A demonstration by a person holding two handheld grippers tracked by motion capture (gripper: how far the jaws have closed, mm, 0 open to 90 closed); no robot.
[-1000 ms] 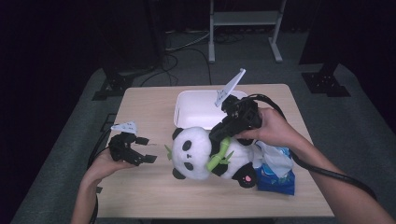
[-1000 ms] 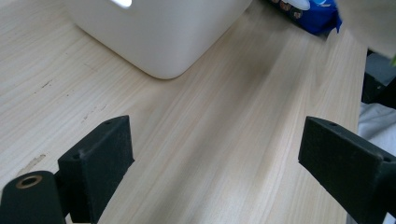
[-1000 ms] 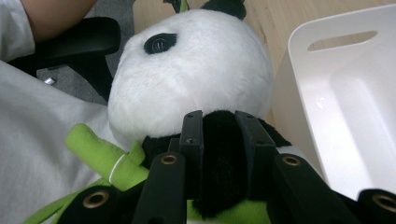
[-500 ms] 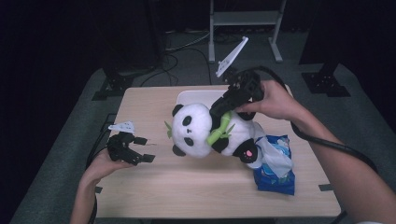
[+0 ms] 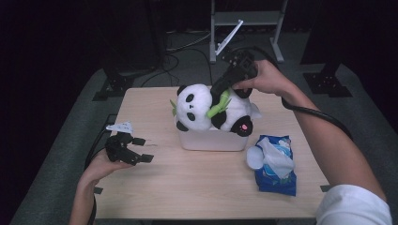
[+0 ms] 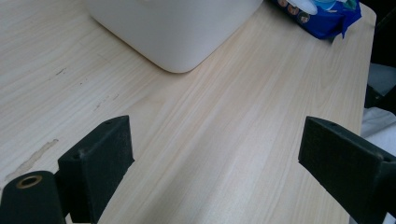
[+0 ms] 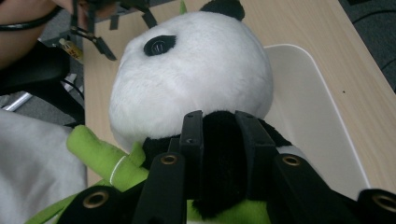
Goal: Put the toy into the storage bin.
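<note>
The right tongs (image 5: 220,89) pinch the plush panda (image 5: 206,112) by its black fur over the white tub (image 5: 211,140); it could slip sideways onto the worktop (image 5: 197,187). The left tongs (image 5: 137,150) stand open, empty.

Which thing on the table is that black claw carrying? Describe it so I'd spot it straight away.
On the wooden table, look above the white bin near its far edge. There the right gripper pinches a plush panda: black-and-white, hugging green bamboo, and the one soft toy there.
</note>
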